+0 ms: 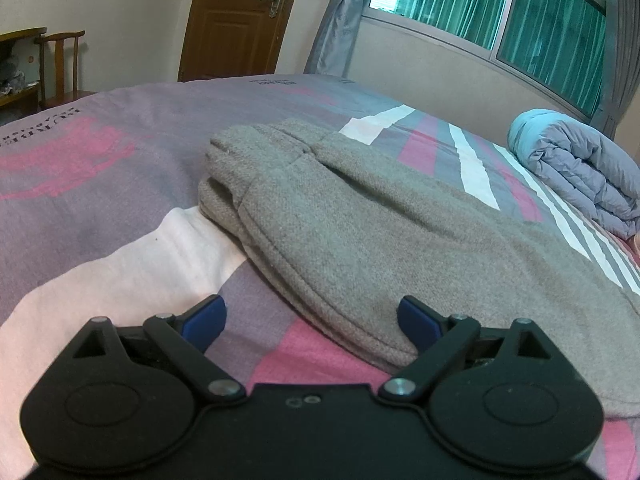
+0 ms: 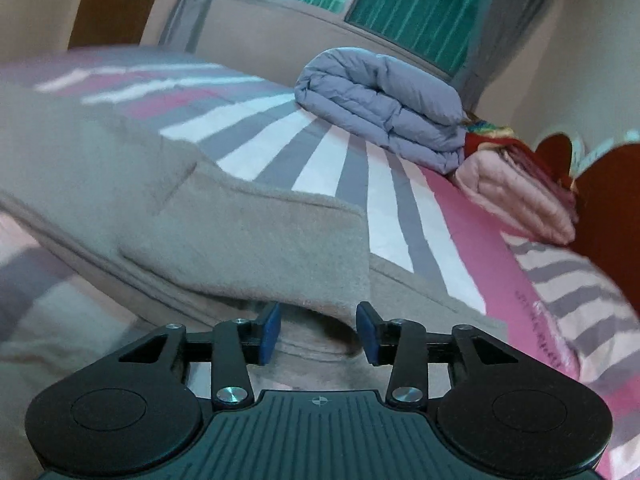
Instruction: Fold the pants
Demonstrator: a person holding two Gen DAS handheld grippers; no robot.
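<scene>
Grey fleece pants lie on the striped pink, grey and white bedsheet, with the waistband end toward the far left. My left gripper stands open and wide at their near hem; the right pad rests over the hem and the left pad over bare sheet. In the right wrist view the pants lie folded over in a raised flap. My right gripper is open low over the cloth. The flap's edge droops between its blue pads, and a gap shows on each side.
A rolled blue-grey duvet lies at the far side of the bed under the window, also at the right edge. A pink folded blanket sits beside it against a red-brown headboard. A wooden door and chair stand beyond the bed.
</scene>
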